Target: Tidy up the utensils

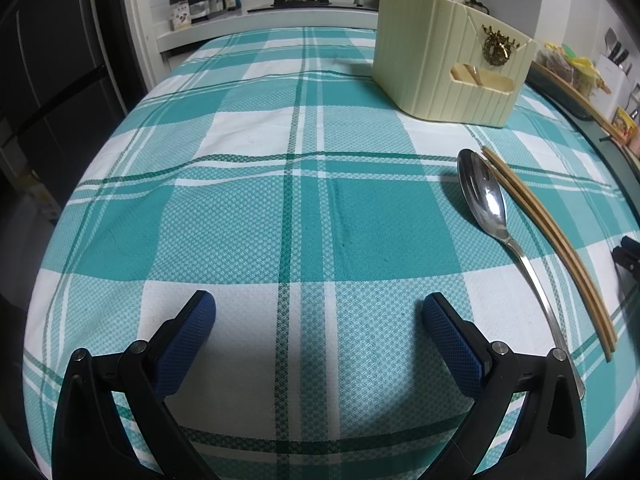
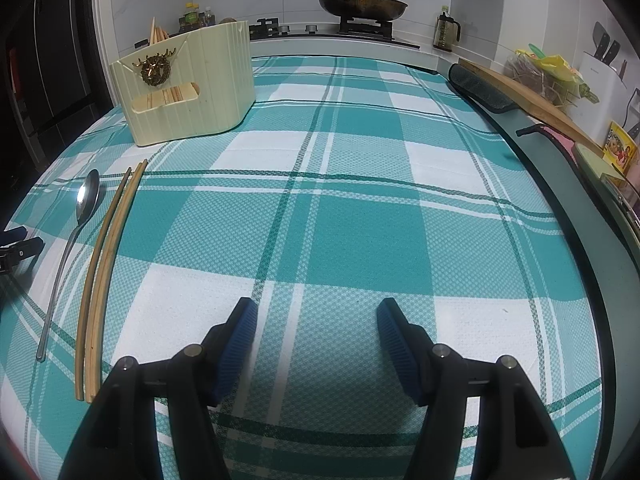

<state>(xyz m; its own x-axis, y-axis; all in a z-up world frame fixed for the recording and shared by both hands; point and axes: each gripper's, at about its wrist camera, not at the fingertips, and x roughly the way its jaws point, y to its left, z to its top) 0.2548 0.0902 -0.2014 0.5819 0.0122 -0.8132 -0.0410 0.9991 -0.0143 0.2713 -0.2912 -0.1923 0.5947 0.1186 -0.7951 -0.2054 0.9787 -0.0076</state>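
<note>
Both tongs were spread wide and had hold of nothing. The left gripper point(image 1: 319, 322) hung low over bare tablecloth point(image 1: 248, 200), and the right gripper point(image 2: 317, 326) did the same further over, its blue pads point(image 2: 240, 344) well apart with just plaid between them.

The stuff to sort was between the two tools: a metal spoon point(image 1: 486, 204) lying flat, bowl up and pointing away toward the holder, with a pair of wooden chopsticks point(image 1: 560, 248) just beside it on the far side from the left gripper. In the right wrist view the same chopsticks point(image 2: 106, 260) ran nearly parallel to the spoon point(image 2: 74, 236), handles toward the person. Probably laid out that way so the handle ends were easy to pinch.

The cream utensil holder point(image 2: 188, 88) stood at the far end of the cloth, with other chopsticks poking out of its tall back section and a low front slot. Looked like nothing had been grabbed yet, so this read as the very start.
</note>
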